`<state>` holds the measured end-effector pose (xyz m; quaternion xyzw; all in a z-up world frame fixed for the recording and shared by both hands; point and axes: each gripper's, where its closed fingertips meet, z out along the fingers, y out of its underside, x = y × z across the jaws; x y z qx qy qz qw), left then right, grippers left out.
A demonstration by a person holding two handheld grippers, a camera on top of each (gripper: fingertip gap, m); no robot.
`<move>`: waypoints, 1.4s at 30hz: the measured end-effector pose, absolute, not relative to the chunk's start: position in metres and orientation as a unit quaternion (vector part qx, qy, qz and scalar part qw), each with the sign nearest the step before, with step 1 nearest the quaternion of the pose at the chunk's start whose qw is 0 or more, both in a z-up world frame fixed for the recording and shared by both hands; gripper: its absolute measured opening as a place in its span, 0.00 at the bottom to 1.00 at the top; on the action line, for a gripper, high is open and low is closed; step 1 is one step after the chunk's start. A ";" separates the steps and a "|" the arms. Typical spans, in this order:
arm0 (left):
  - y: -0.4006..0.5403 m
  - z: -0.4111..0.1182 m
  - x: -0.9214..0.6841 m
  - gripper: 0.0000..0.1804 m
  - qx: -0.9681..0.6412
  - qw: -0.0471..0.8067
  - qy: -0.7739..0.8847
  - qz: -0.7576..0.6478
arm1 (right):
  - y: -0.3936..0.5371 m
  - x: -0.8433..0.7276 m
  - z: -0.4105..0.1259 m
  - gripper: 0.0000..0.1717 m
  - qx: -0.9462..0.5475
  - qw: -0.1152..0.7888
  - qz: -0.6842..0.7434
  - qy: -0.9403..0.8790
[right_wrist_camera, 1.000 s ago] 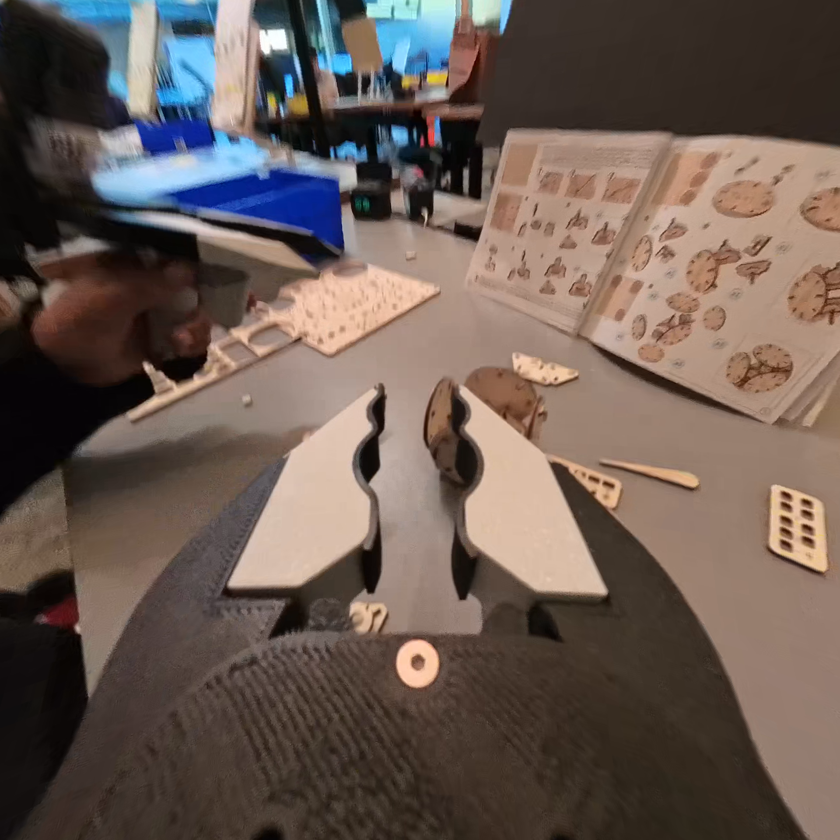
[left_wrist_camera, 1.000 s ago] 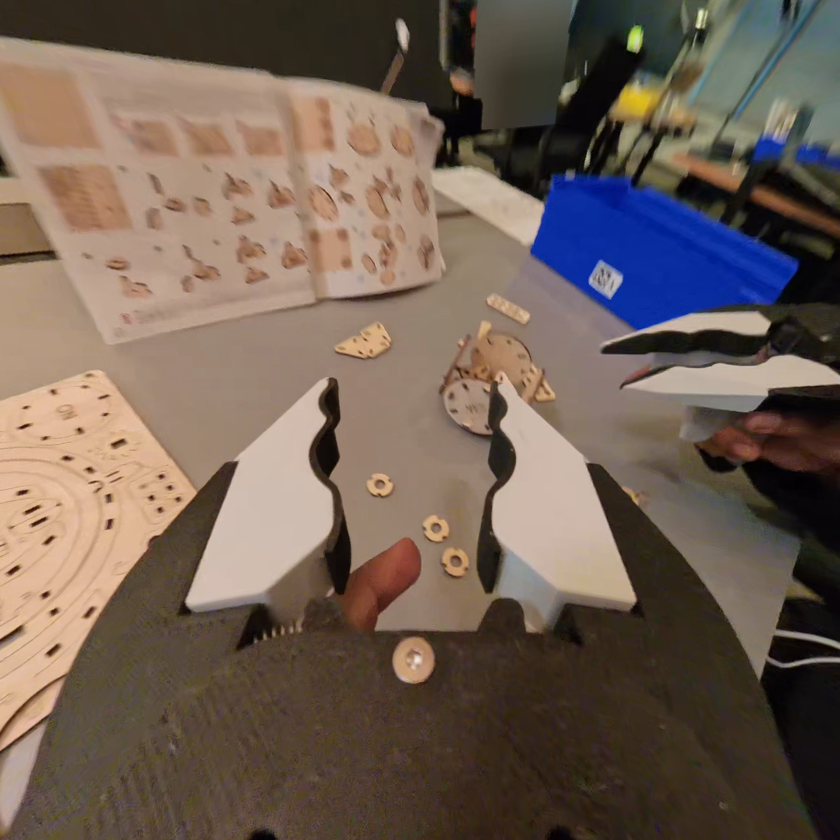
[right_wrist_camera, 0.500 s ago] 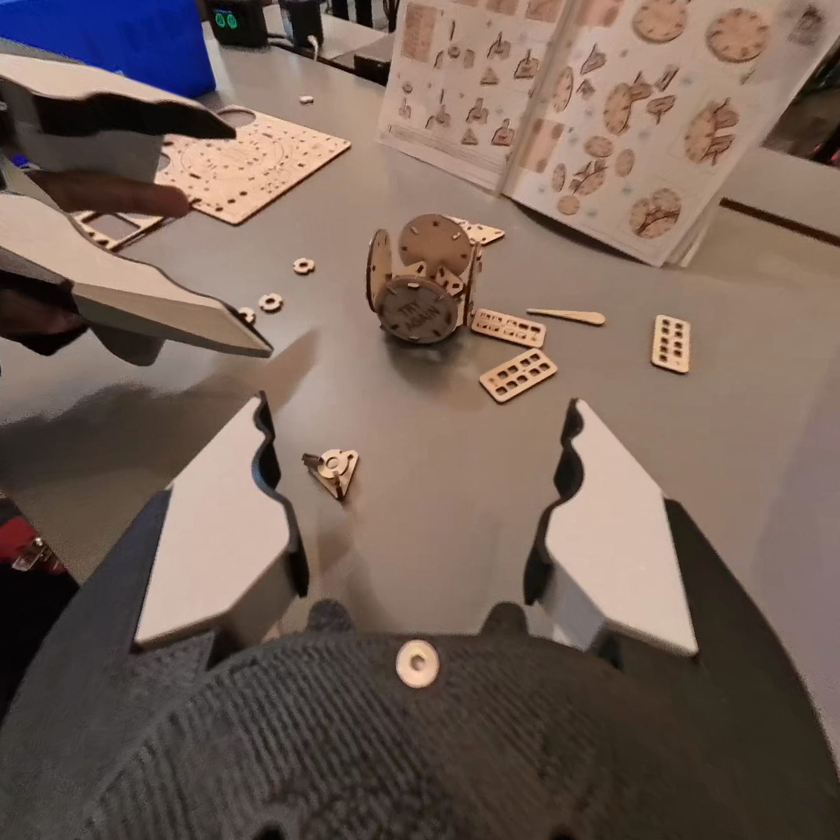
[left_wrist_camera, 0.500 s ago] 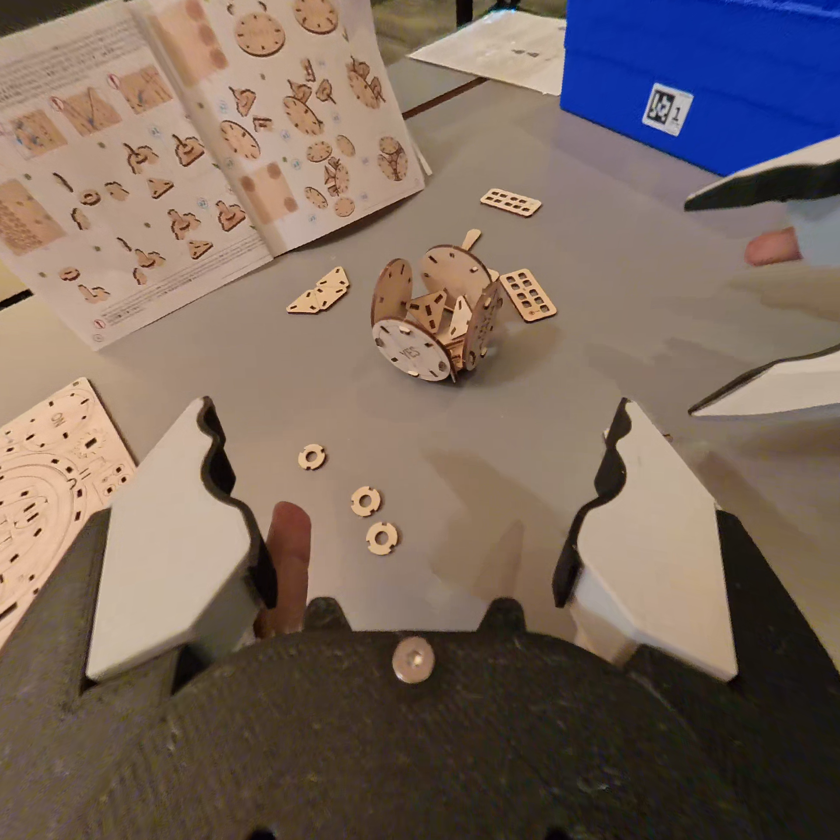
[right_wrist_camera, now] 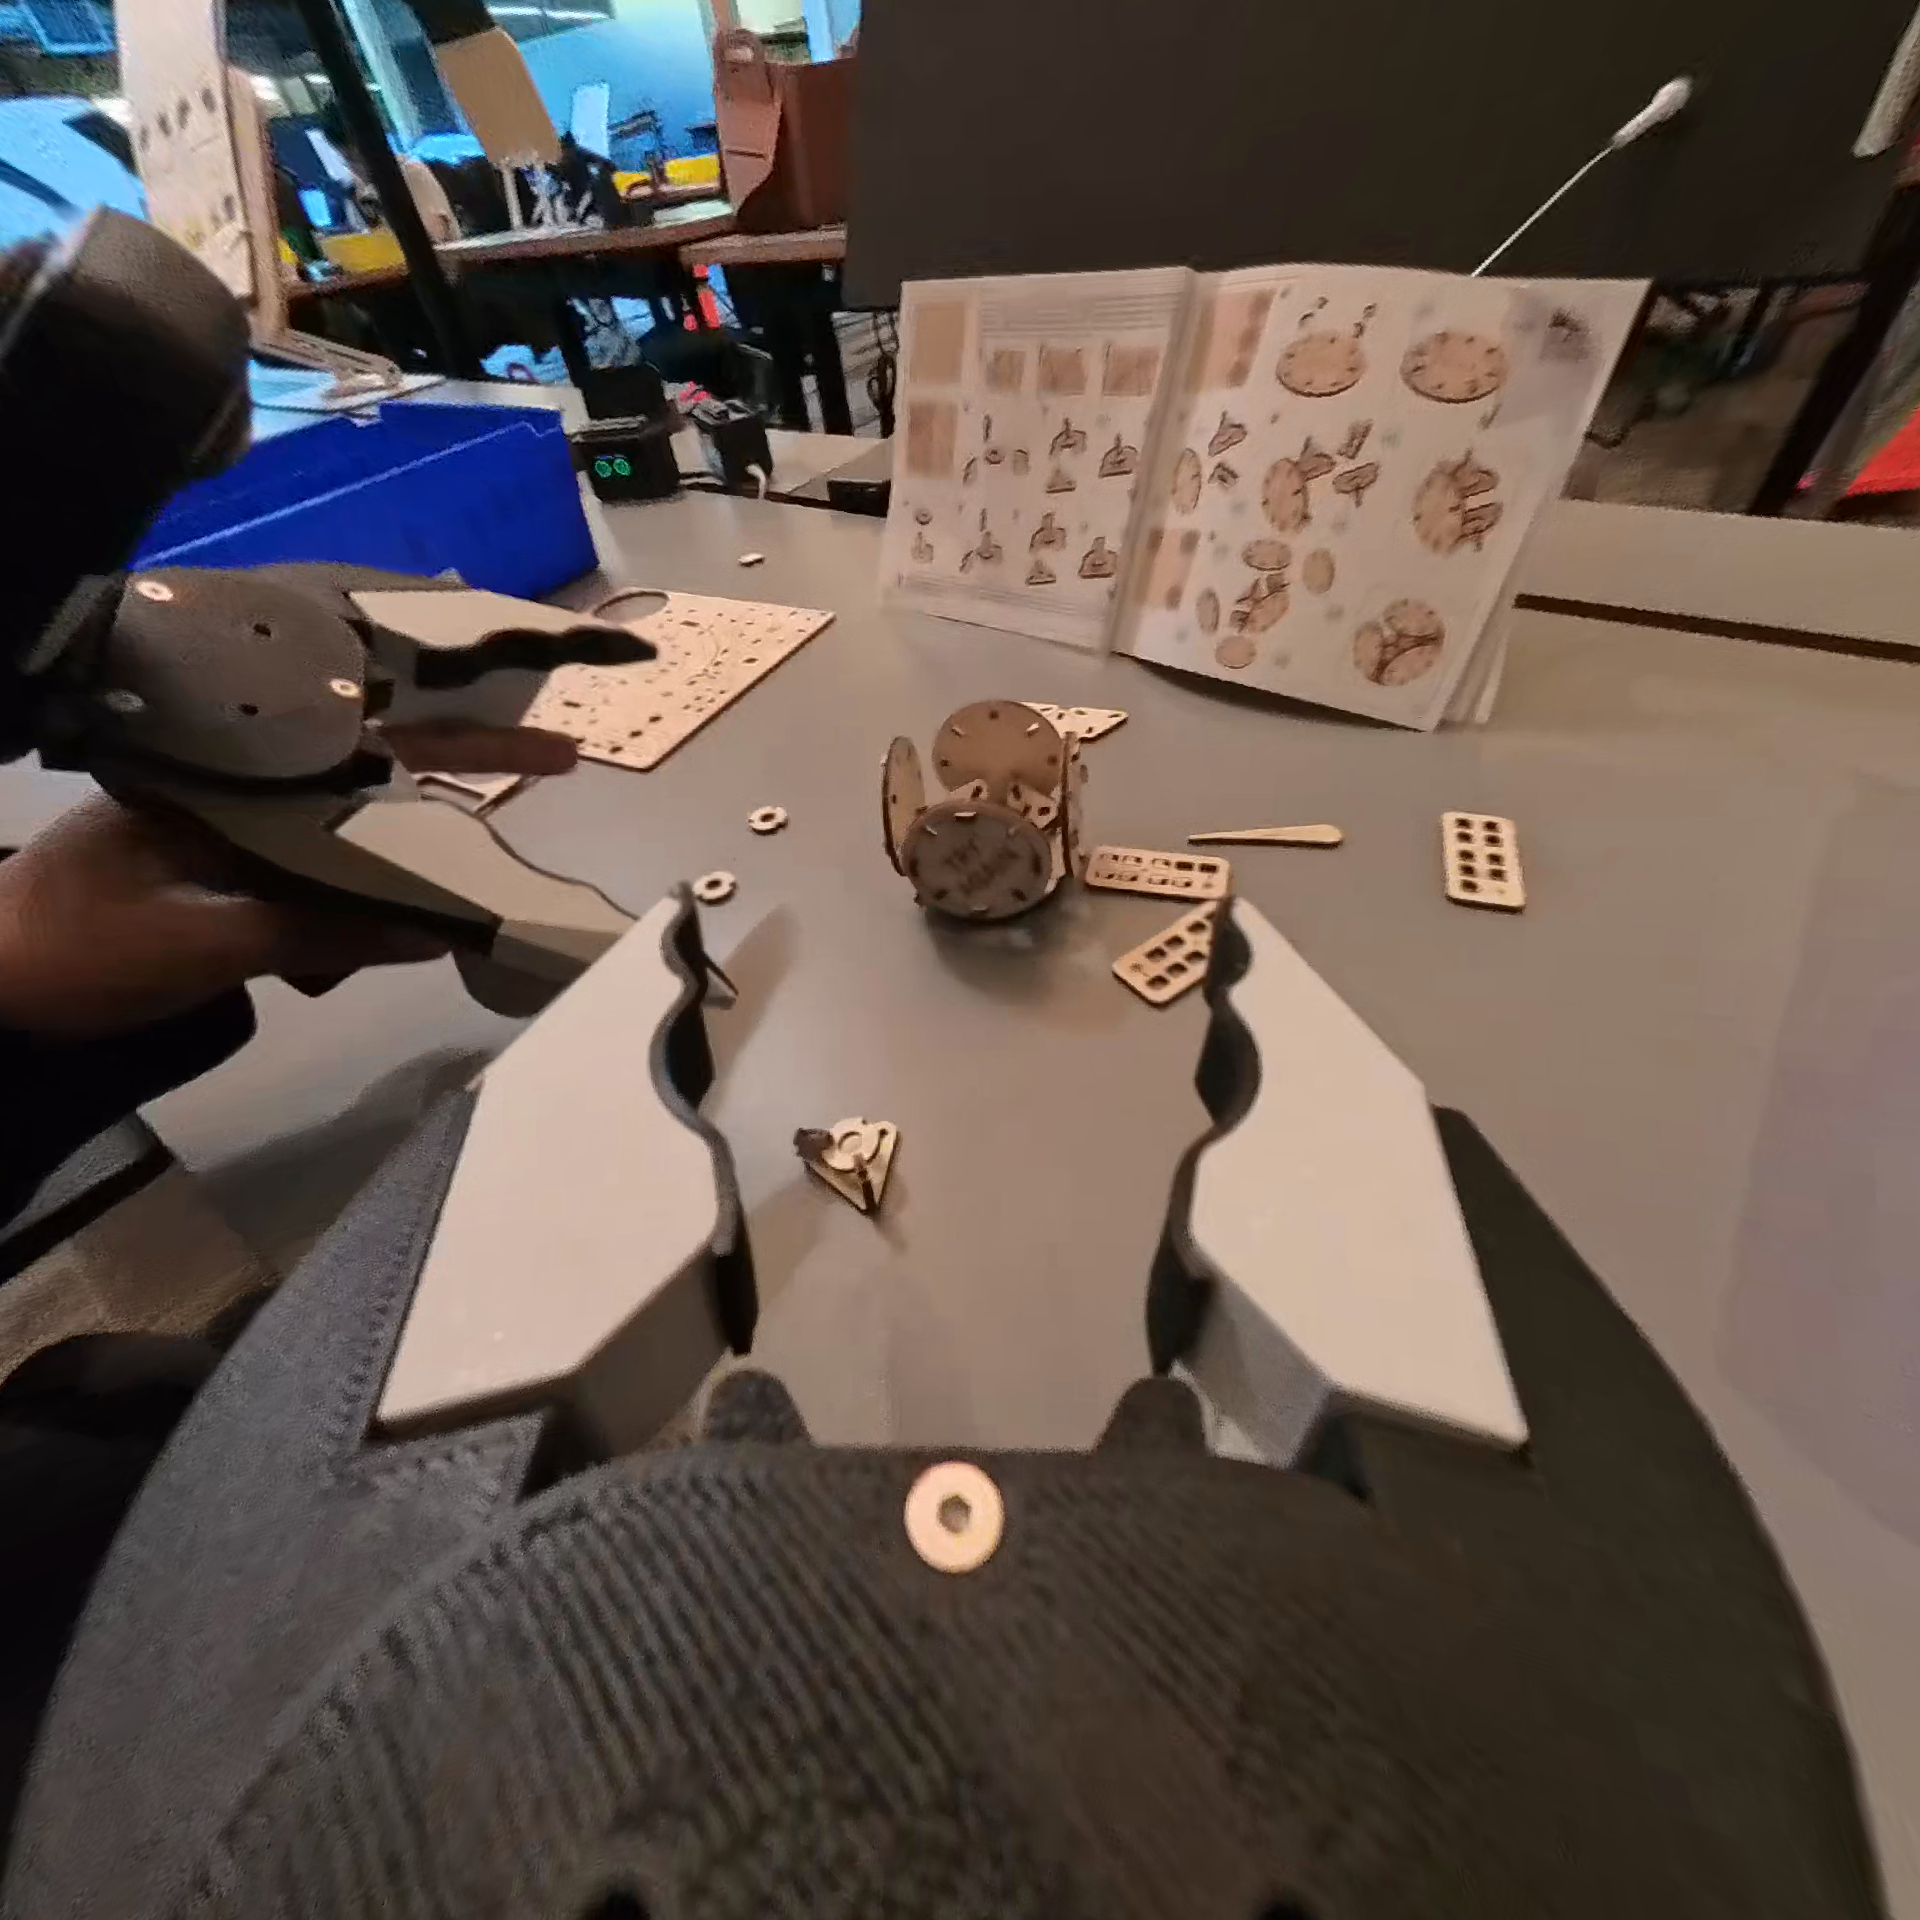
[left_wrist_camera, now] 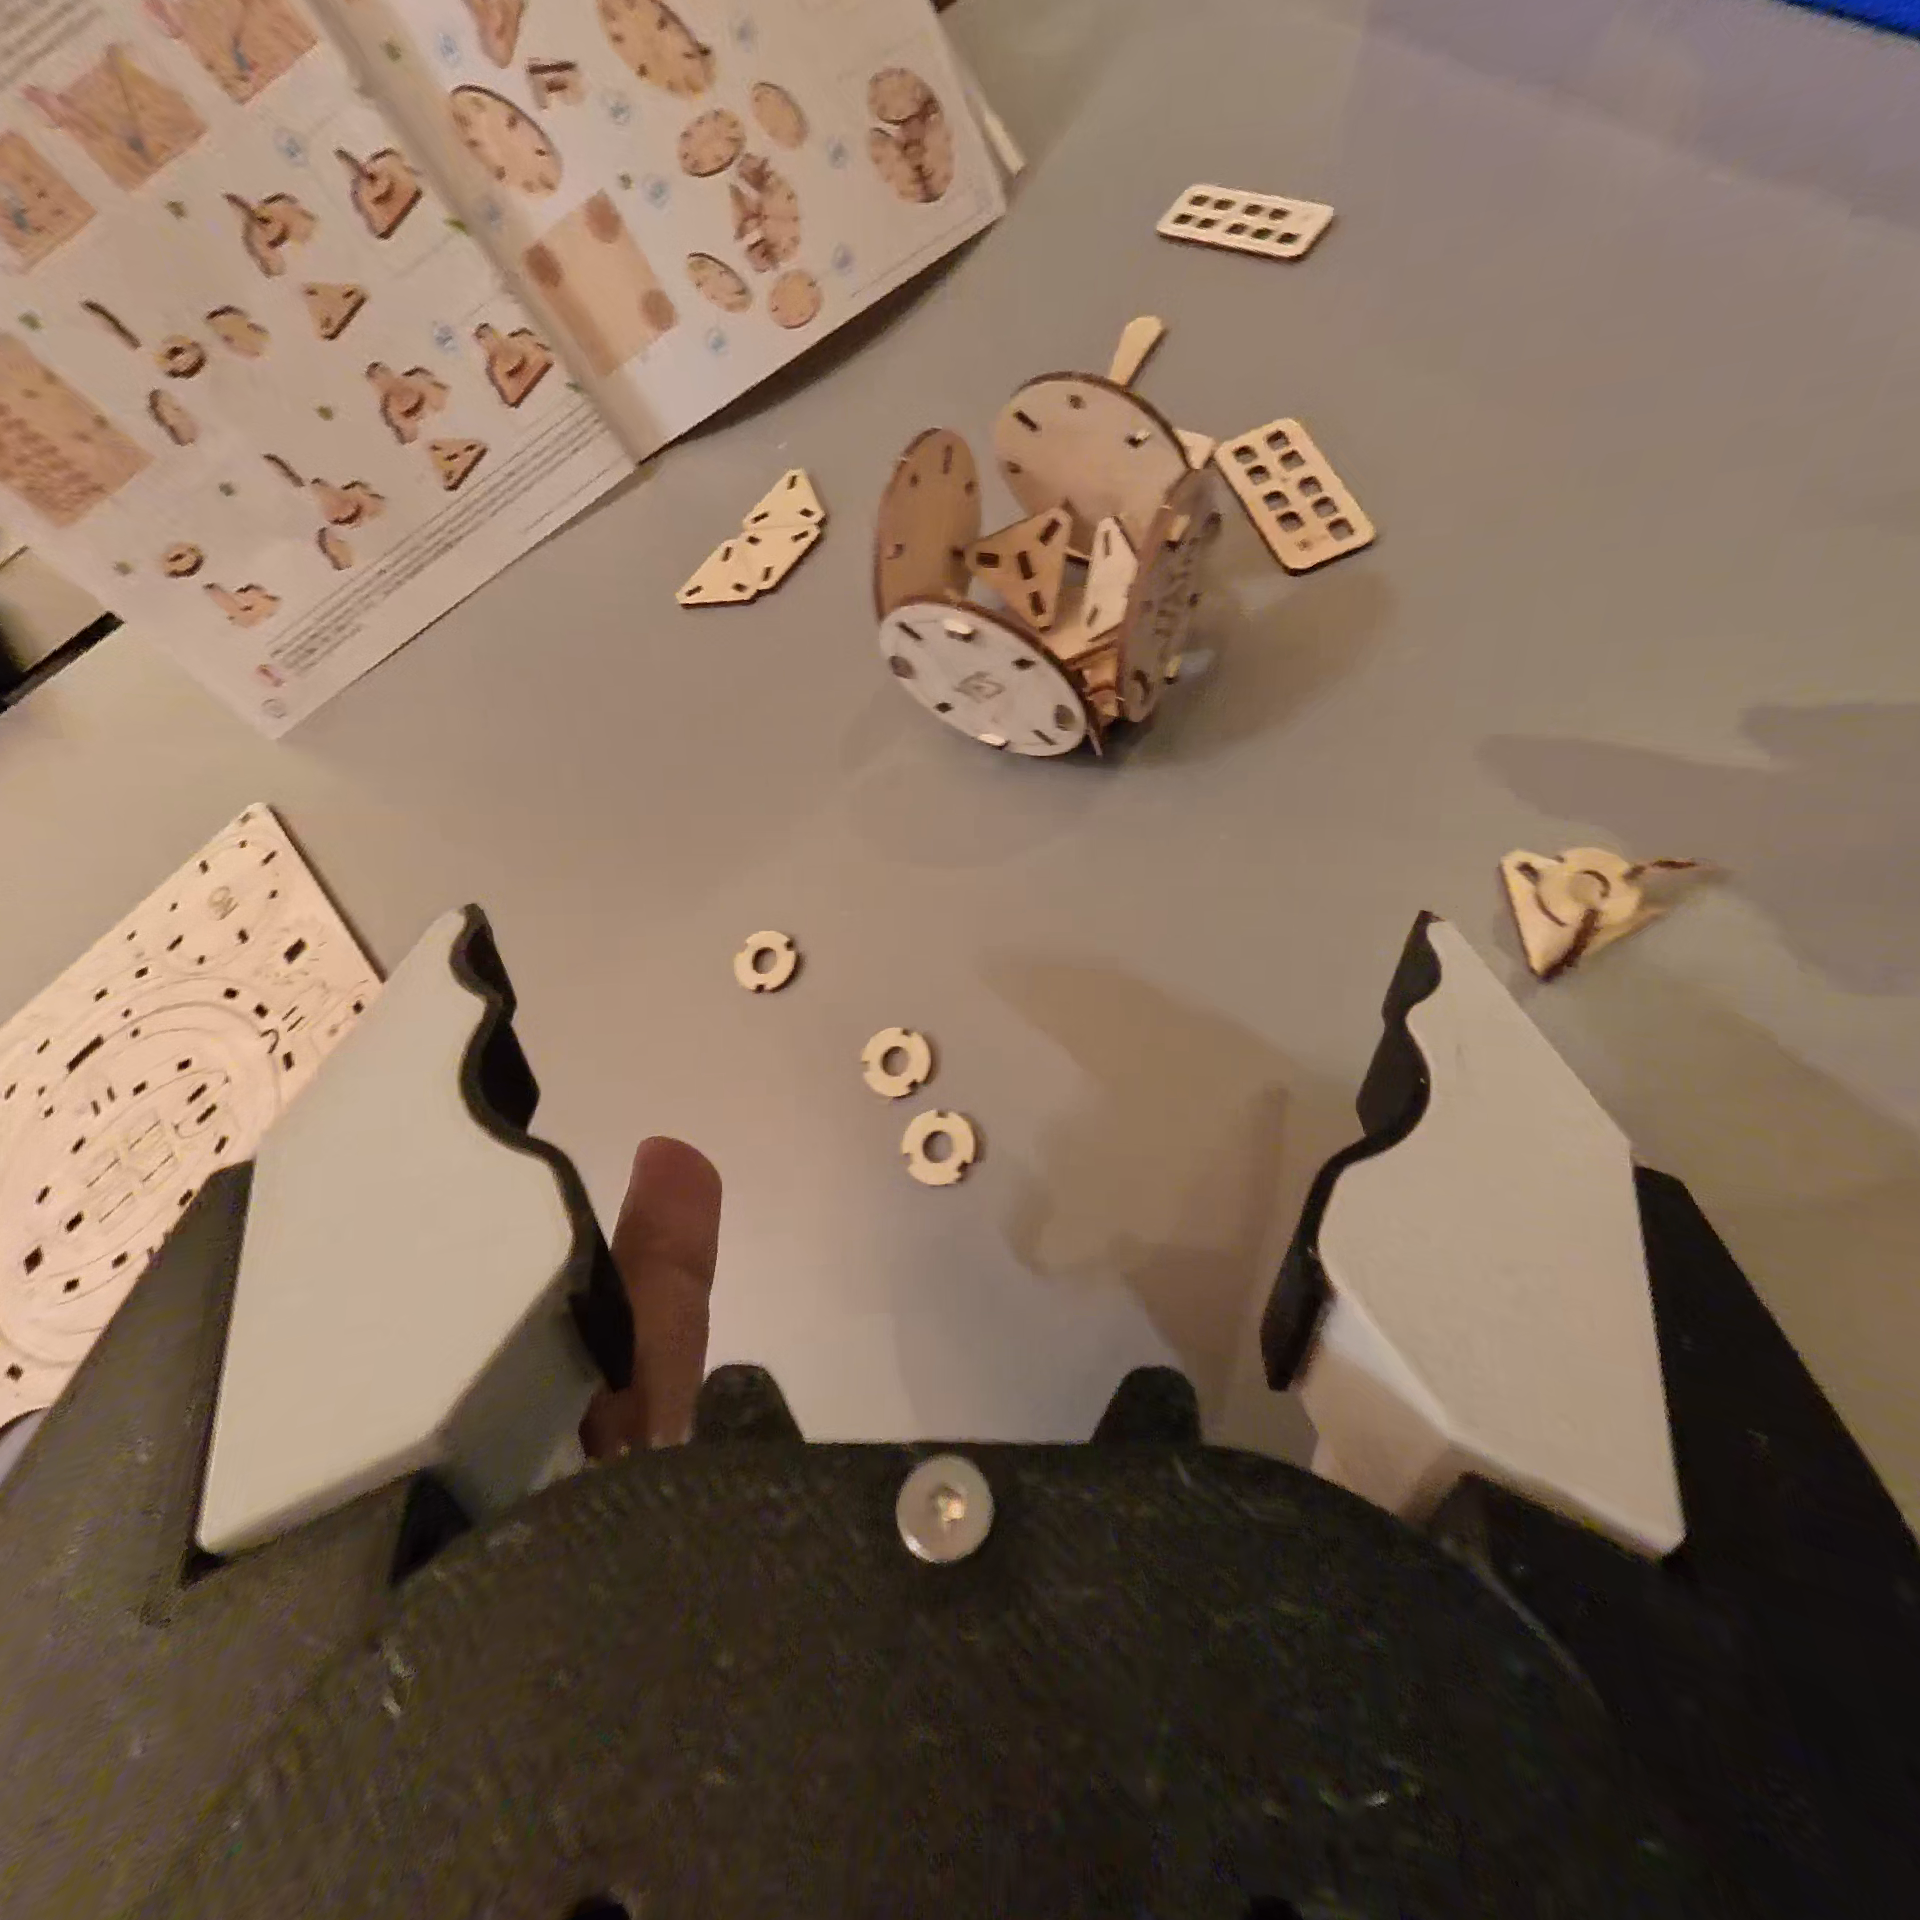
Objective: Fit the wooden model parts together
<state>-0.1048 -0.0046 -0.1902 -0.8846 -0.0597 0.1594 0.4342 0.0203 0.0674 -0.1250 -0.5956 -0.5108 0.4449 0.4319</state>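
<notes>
Left gripper (left_wrist_camera: 951,925) fingers spread wide, bare; three wooden rings (left_wrist_camera: 896,1061) between. Right gripper (right_wrist_camera: 956,914) spread over a triangular piece (right_wrist_camera: 852,1148), one slotted plate (right_wrist_camera: 1169,954) half hidden.

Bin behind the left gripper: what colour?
Blue bin, seen best in the right wrist view.

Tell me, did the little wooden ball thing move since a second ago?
Cannot tell. The wooden model sits on the table beside the booklet as before; the cameras moved, not clearly the model.
</notes>
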 end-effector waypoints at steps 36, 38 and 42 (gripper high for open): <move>0.005 -0.152 -0.129 0.88 -0.824 0.479 -0.119 0.280 | 0.010 0.001 -0.109 0.09 -0.508 0.524 0.336 -0.595; 0.005 -0.139 -0.122 0.87 -0.811 0.503 -0.114 0.276 | 0.031 0.003 -0.108 0.07 -0.535 0.531 0.322 -0.573; 0.002 -0.097 -0.068 0.77 -0.796 0.569 -0.065 0.194 | 0.058 0.002 -0.127 0.06 -0.616 0.473 0.307 -0.550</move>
